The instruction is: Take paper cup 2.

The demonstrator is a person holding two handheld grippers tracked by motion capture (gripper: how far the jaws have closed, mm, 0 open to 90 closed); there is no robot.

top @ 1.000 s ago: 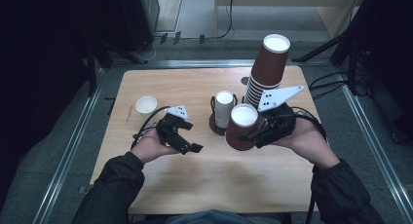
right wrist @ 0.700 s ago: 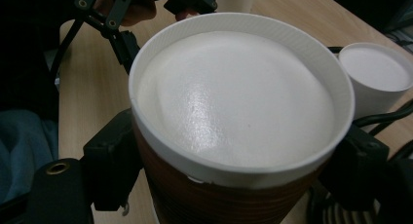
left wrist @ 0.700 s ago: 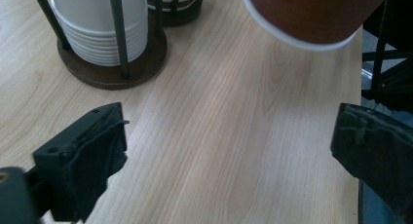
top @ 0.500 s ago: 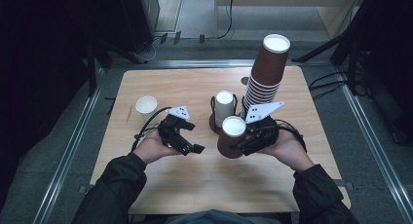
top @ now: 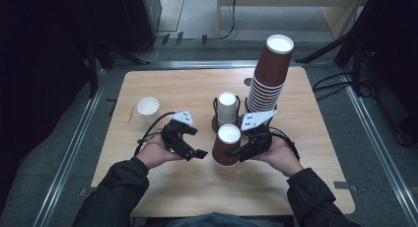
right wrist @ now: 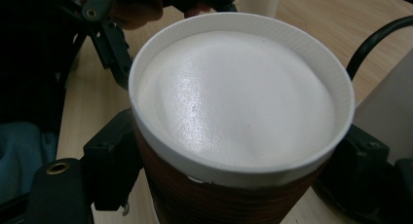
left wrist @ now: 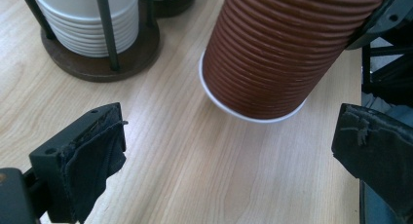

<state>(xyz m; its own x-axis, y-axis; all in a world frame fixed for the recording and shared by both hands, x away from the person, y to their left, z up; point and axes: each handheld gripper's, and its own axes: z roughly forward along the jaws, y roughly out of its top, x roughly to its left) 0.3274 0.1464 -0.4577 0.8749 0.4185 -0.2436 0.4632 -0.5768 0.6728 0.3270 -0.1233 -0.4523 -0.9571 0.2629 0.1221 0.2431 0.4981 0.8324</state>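
Observation:
A brown ribbed paper cup (top: pixel 226 146) is upside down, its white end (right wrist: pixel 238 97) facing up. My right gripper (top: pixel 240 149) is shut on its side, with black jaws on both flanks in the right gripper view. In the left gripper view the cup (left wrist: pixel 282 53) leans, and its white rim is at or just above the wooden table (top: pixel 167 89). I cannot tell whether it touches. My left gripper (top: pixel 193 152) is open just left of the cup, with nothing between its padded fingers (left wrist: pixel 92 156).
A tall leaning stack of brown cups (top: pixel 268 74) stands behind my right hand. A dark rod holder with a white stack (top: pixel 227 106) is at the table's middle, seen close in the left gripper view (left wrist: pixel 87 24). A small white cup (top: pixel 148 107) stands far left.
My right gripper has carried the brown cup left and nearer to the person, down toward the table beside the left gripper. The left gripper has hardly moved.

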